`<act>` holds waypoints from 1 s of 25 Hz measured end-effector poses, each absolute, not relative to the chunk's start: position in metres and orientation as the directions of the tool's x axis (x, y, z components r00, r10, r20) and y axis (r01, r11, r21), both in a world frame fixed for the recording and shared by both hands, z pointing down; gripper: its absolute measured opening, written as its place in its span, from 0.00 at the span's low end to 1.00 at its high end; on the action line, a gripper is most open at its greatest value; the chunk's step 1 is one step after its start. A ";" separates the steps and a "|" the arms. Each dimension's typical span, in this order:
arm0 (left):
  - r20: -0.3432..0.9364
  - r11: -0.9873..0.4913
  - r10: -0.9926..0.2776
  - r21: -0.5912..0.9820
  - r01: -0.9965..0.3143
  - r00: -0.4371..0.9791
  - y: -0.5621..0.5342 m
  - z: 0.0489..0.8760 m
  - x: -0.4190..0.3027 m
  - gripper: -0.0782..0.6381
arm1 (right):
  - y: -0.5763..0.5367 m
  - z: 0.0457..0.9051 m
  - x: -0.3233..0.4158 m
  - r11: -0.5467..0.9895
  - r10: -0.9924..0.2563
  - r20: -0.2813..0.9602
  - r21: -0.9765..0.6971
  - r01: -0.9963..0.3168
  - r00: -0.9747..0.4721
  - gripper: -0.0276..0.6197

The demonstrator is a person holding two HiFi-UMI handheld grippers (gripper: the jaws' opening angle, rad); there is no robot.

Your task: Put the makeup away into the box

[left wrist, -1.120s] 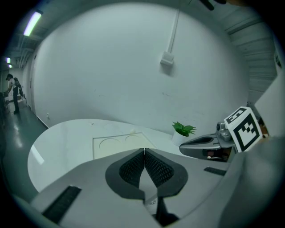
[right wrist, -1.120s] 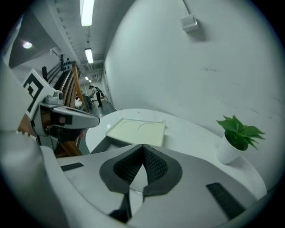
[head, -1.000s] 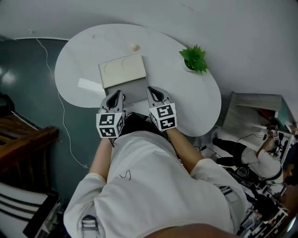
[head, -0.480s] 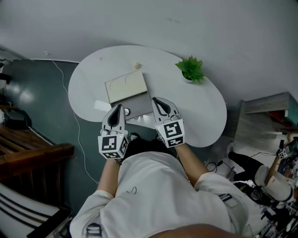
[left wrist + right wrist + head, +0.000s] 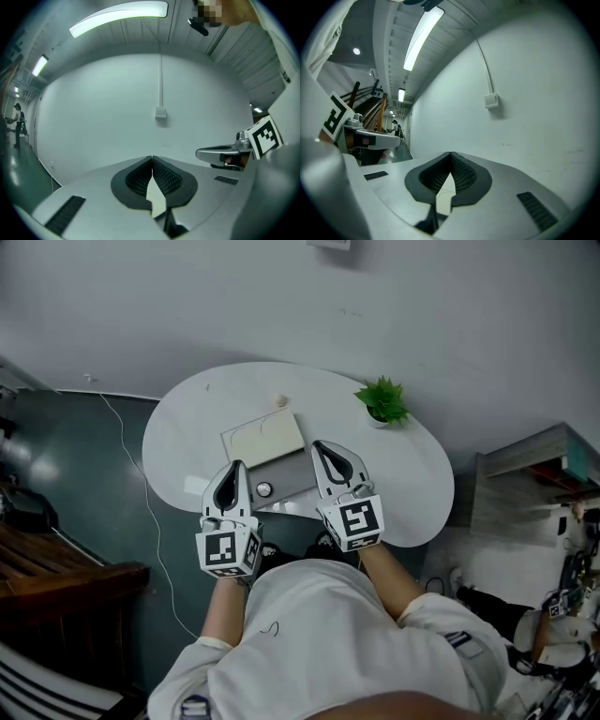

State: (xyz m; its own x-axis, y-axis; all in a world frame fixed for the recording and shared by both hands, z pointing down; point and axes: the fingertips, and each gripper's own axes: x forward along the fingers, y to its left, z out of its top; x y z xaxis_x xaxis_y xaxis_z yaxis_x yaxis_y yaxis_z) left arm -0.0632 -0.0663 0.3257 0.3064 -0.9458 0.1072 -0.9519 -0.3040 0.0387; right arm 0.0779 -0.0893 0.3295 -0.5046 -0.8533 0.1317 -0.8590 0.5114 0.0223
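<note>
My left gripper (image 5: 234, 468) has its jaws shut tight, with nothing in them. My right gripper (image 5: 320, 445) is the same: jaws together, nothing held. I hold both up above the near side of the white desk (image 5: 412, 474). The box (image 5: 265, 440) lies on the desk just past them, with its pale lid open. A small round thing (image 5: 264, 489) sits on its grey part. A green plant (image 5: 382, 401) stands off to the right.

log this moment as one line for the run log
left gripper: shut, empty | right gripper: shut, empty | box: on table, untouched
</note>
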 end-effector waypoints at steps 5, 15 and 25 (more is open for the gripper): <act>0.047 -0.311 -0.949 0.027 -0.950 0.312 -0.067 0.306 -0.086 0.14 | -0.090 0.310 0.063 0.485 -0.873 0.104 0.067 -0.872 -0.477 0.04; 0.020 -0.327 -0.945 0.032 -0.944 0.328 -0.061 0.303 -0.105 0.14 | -0.084 0.302 0.054 0.446 -0.894 0.101 0.108 -0.888 -0.437 0.04; 0.018 -0.328 -0.944 0.028 -0.944 0.329 -0.058 0.307 -0.103 0.14 | -0.079 0.304 0.046 0.467 -0.883 0.115 0.127 -0.875 -0.455 0.04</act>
State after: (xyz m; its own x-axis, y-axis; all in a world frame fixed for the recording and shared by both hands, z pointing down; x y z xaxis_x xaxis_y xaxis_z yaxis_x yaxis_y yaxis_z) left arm -0.1027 -0.0580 0.3074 0.3288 -0.9442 0.0175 -0.9442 -0.3283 0.0280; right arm 0.0463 -0.0791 0.3037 -0.4548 -0.8832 0.1149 -0.8751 0.4671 0.1267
